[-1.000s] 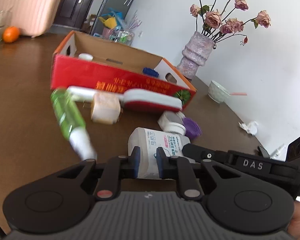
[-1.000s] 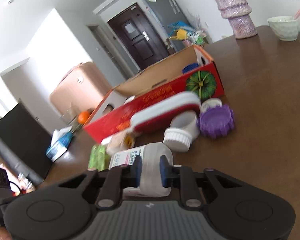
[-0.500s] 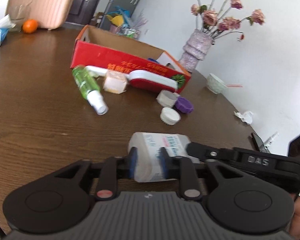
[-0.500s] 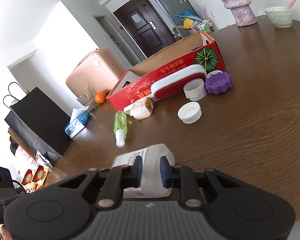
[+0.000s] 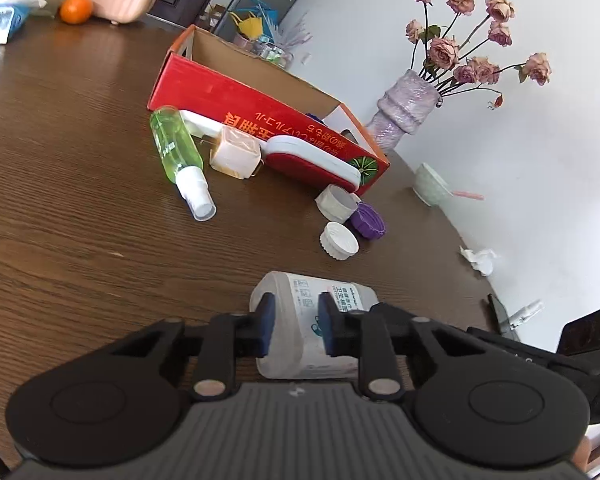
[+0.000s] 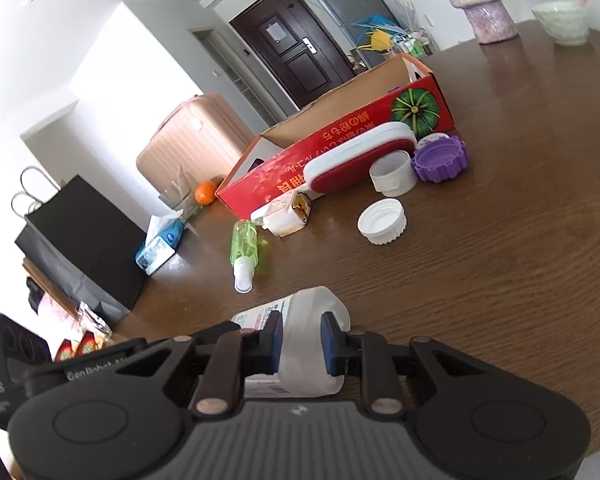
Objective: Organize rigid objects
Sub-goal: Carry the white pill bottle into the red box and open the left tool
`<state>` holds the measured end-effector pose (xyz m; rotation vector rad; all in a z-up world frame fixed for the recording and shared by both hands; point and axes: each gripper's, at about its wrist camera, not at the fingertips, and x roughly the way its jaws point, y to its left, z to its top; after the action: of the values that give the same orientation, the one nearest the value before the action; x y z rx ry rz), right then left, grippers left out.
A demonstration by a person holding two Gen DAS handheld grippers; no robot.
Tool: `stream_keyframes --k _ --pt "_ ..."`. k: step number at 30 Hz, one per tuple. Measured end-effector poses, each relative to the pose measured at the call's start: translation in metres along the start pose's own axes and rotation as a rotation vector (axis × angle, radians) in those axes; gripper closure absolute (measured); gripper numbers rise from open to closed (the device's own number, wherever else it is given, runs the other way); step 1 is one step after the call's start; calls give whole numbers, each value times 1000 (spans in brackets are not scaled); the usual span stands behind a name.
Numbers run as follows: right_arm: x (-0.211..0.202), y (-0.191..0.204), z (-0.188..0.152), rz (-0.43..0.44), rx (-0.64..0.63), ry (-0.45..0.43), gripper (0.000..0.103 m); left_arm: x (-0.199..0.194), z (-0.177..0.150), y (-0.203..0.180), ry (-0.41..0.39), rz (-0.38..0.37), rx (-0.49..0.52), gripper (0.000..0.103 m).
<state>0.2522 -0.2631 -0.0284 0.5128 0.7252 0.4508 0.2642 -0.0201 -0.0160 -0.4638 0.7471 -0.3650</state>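
Both grippers are shut on one translucent white plastic bottle with a printed label. My left gripper (image 5: 296, 330) clamps the white bottle (image 5: 296, 304) near its base end. My right gripper (image 6: 300, 344) clamps the same bottle (image 6: 312, 320) from the other side. The bottle is held over the near part of the brown table. Farther off stand a red cardboard box (image 5: 256, 110), a green spray bottle (image 5: 176, 146), a square beige jar (image 5: 236, 152), a red and white case (image 5: 312, 160), two white caps (image 5: 338, 240) and a purple cap (image 5: 366, 220).
A purple vase with dried roses (image 5: 404, 108) and a pale bowl (image 5: 430, 184) stand at the far table edge. An orange (image 5: 76, 8), tissue pack (image 5: 0, 24) and pink suitcase (image 6: 192, 144) lie left. A crumpled tissue (image 5: 480, 258) lies right.
Both grippers pulled back from the box with the white bottle held between them. The box and loose items now lie farther away.
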Motion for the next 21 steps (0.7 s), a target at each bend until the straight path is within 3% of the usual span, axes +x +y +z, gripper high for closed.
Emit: stream_keyframes --k 8,12,16,21 --pt "-10 6 3 -12 -32 -21 88 -8 -2 -7 -18 -10 -9 84" --pt "-12 12 14 0 -55 -39 88 -9 13 -15 -54 2 17 84" --pt "-9 23 47 1 -112 -91 88 -5 57 -31 -129 -12 79 84" --pt "9 35 118 14 -200 -171 88 20 135 -44 -195 -39 88 84"
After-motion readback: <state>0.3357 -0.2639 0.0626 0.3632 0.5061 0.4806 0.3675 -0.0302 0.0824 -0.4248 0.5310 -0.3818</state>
